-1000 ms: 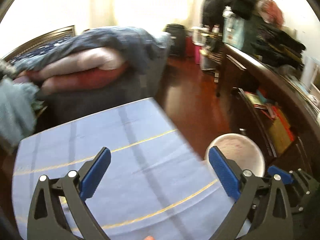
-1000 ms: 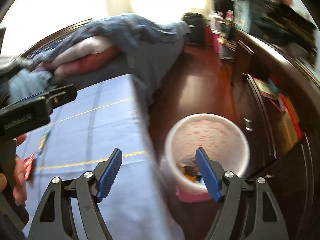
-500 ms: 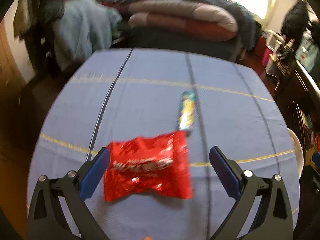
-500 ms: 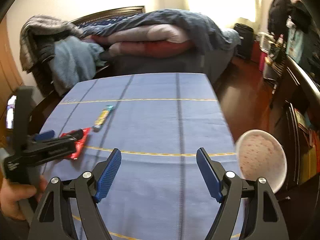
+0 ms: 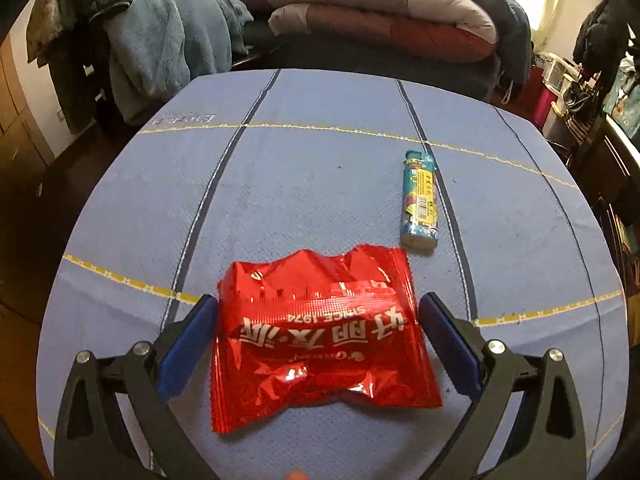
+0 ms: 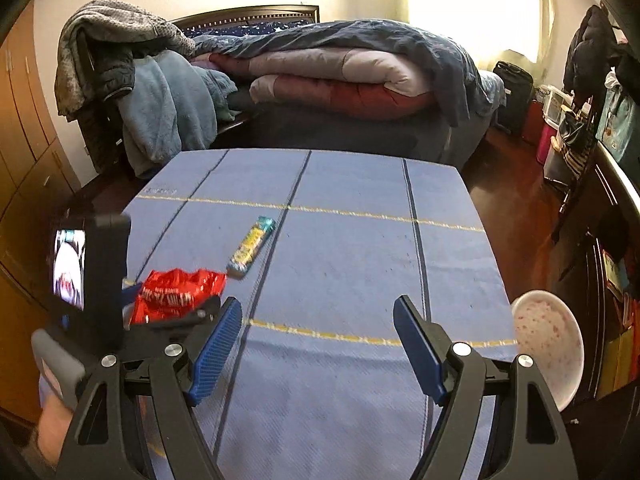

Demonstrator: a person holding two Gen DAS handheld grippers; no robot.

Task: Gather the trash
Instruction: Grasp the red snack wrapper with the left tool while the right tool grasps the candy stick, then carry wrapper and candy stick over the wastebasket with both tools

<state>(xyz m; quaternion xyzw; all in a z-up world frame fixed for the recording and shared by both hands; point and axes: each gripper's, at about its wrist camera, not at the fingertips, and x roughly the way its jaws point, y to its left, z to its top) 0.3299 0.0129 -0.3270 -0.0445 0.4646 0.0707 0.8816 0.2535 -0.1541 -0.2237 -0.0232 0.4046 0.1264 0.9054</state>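
A crumpled red snack wrapper (image 5: 320, 332) lies on the blue tablecloth (image 5: 320, 160). My left gripper (image 5: 319, 302) points down over it with a blue pad on either side. Its jaws are closing, and the pads stand right at the wrapper's edges without squeezing it. Just beyond the wrapper, to the right, lies a teal and yellow lighter (image 5: 418, 200). In the right wrist view the wrapper (image 6: 176, 292) and lighter (image 6: 252, 248) sit left of centre. My right gripper (image 6: 318, 304) hangs open over bare cloth, nothing between its fingers. A white, pink-speckled bin (image 6: 548, 340) stands on the floor by the table's right edge.
A bed (image 6: 340, 80) piled with folded quilts stands behind the table. A chair draped in blue and grey clothes (image 6: 160, 112) is at the far left corner. Dark cabinets (image 6: 612, 240) and stored boxes line the right wall, across a strip of wood floor.
Both views swung left, away from the bin at the table's right edge. My left gripper came down over the red wrapper, which now lies between its pads. The right gripper now faces the tabletop.
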